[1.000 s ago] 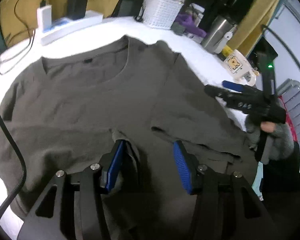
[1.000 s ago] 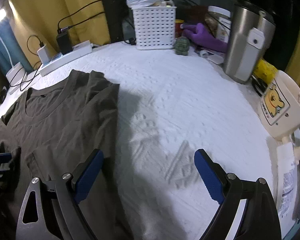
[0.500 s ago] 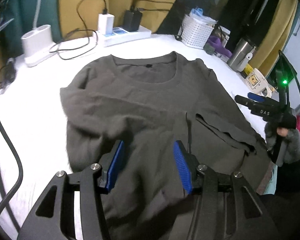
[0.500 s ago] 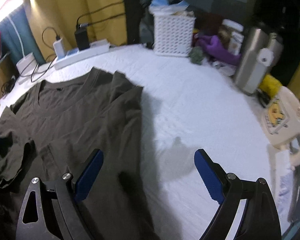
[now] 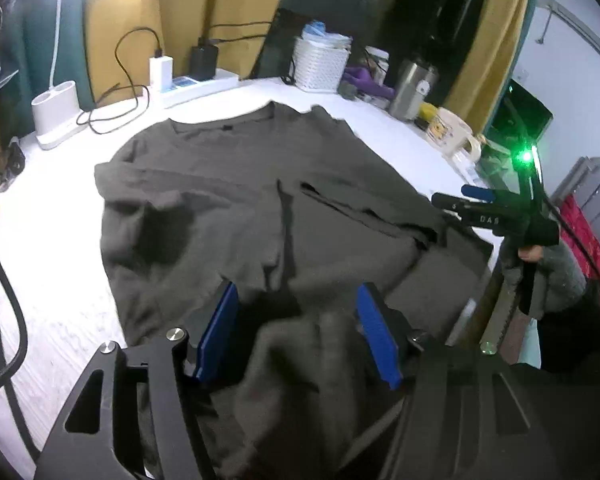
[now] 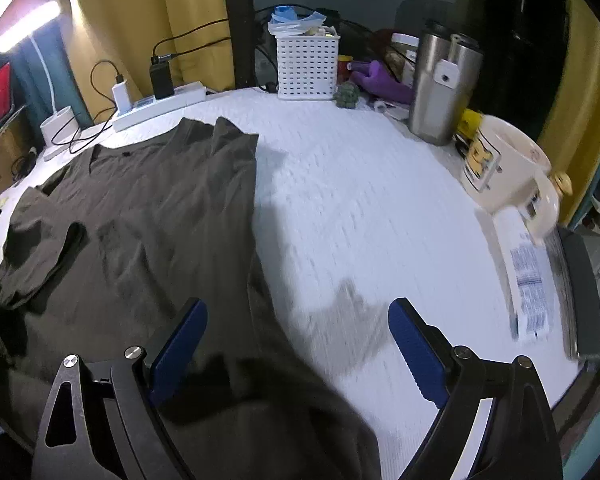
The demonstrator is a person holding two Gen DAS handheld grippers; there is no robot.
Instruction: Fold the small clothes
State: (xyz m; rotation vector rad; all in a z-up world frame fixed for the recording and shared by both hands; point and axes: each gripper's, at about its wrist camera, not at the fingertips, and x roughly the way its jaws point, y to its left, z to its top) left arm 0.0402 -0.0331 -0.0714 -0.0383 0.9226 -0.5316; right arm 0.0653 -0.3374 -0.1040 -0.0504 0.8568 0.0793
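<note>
A dark olive T-shirt [image 5: 240,184] lies flat on the white table [image 5: 60,248], collar at the far side, both sleeves folded onto the body. My left gripper [image 5: 296,292] hangs over the shirt's near hem. Its jaws are opening, and a loose hump of the hem rises between them without the blue pads [image 5: 220,332] pressing on it. My right gripper [image 6: 296,308] is wide open and holds nothing. It straddles the right edge of the shirt [image 6: 140,220], one finger over cloth, the other over bare table [image 6: 360,200]. In the left wrist view, the right gripper [image 5: 450,195] shows at the right edge with a hand under it.
Along the far edge stand a power strip with chargers [image 5: 196,86], a white basket [image 6: 306,66], a steel tumbler [image 6: 440,92] and a cream mug [image 6: 500,160]. A white tube [image 6: 528,276] lies by the right rim. A lamp base [image 5: 56,112] and a black cable [image 5: 4,300] sit on the left.
Both grippers have drawn back toward the near edge, so more of the shirt and table shows. The left jaws stand wider, with a hump of hem now between them.
</note>
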